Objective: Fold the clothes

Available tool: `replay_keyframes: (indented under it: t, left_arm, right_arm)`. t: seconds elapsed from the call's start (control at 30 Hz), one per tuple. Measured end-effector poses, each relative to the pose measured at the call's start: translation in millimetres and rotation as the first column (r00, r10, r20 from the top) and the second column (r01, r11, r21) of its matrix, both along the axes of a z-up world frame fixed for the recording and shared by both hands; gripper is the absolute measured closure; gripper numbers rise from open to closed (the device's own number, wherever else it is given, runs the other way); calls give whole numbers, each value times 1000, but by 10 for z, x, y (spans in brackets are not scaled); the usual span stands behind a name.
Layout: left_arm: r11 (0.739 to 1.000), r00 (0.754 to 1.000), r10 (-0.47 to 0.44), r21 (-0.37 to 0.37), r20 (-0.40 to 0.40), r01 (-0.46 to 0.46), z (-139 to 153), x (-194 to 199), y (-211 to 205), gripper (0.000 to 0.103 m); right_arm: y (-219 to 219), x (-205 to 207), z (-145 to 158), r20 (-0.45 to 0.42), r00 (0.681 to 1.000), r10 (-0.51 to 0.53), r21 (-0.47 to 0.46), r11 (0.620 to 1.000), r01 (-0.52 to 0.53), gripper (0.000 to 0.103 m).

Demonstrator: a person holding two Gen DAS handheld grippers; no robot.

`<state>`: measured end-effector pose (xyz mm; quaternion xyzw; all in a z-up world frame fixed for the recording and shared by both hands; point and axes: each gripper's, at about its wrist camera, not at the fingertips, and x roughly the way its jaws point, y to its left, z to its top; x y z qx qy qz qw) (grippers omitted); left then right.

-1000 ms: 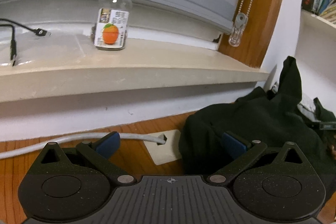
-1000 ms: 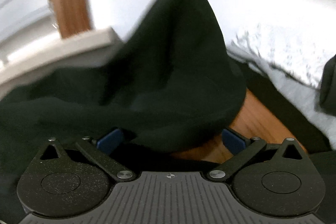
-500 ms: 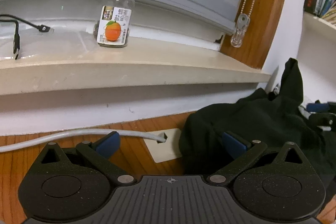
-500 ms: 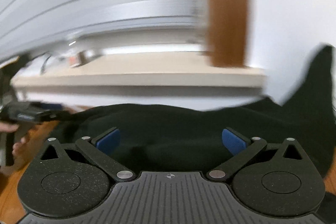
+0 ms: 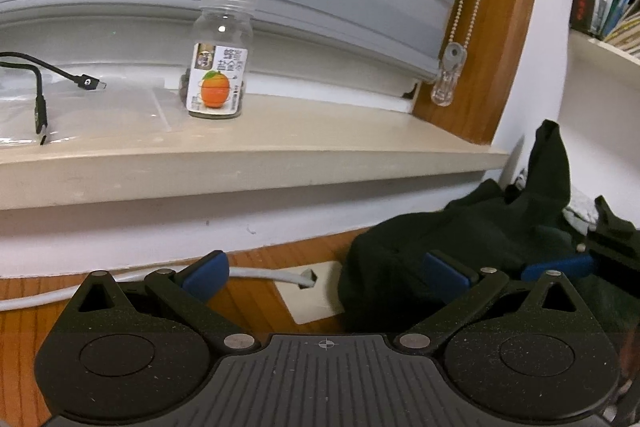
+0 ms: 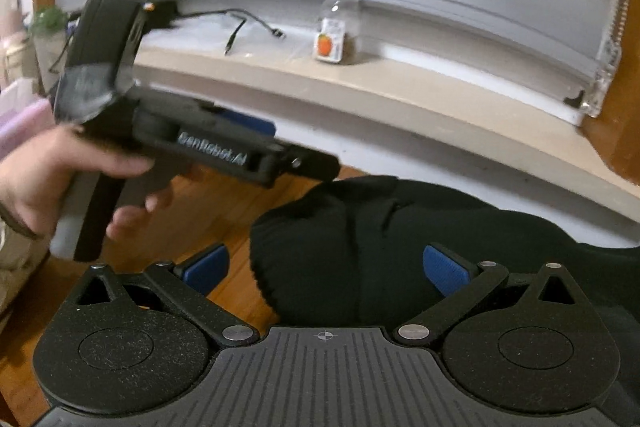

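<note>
Both claws gape wide and empty: the right claw (image 6: 326, 269) low over the dark garment (image 6: 400, 247), the left claw (image 5: 326, 273) level, garment at its right finger.

Both wrist views low over the table, facing the windowsill (image 5: 280, 143), sharing its jar (image 6: 330, 45).

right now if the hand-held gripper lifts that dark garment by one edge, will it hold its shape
Probably not. The dark garment lies in a crumpled heap with soft folds, so it likely droops and unfurls. It looks like thick fabric, so likely a bit heavy. On the wooden tabletop it would likely drag, not roll.
</note>
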<state>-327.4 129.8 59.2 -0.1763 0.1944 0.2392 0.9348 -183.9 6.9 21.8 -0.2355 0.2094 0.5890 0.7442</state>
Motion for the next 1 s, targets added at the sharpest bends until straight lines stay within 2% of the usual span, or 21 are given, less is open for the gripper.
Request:
replay_keyframes:
  t: [0.13,0.2,0.23,0.27,0.33,0.37,0.4,0.53,0.7,0.8,0.9,1.0]
  left_arm:
    - [1000,1000,3,-4,4,-3,13,-22,18,0]
    - [1000,1000,-1,-4,1,1,10,-15,21,0]
    - [1000,1000,-4,-2,-1,4,7,-12,21,0]
    - [1000,1000,-6,1,-2,6,4,-9,20,0]
    - [1000,1000,-7,-1,-3,7,-3,-9,27,0]
    - [1000,1000,-7,-3,-4,7,-7,-9,32,0]
    - [1000,1000,-6,-6,-2,6,-8,-12,37,0]
    - [1000,1000,-12,-14,16,12,-3,-34,43,0]
    - [998,996,-69,-10,49,70,21,-33,-31,0]
    - [996,994,-90,1,57,90,29,10,-103,0]
    - [993,990,-119,24,70,118,41,66,-200,0]
    - [987,979,-162,-2,121,163,56,178,-244,0]
  right_arm:
    - [83,-76,-128,77,997,26,-53,998,-22,1]
    - [123,-96,-203,128,991,49,-84,996,-38,7]
    - [102,-100,-220,155,986,54,-87,995,-41,17]
    - [81,-59,-206,146,988,57,-82,996,-45,23]
    - [38,25,-177,127,990,62,-72,996,-54,51]
    - [16,86,-145,111,993,48,-65,997,-41,58]
    - [-26,146,-94,107,994,33,-49,998,-28,70]
    - [-259,447,222,75,996,-39,66,997,34,75]
    - [-553,820,509,43,989,-145,170,976,135,82]
    - [-733,1037,559,-10,986,-169,200,965,168,83]
    - [-941,1166,546,-20,981,-194,222,956,194,84]
    - [-1153,1317,517,-51,976,-211,235,948,217,84]
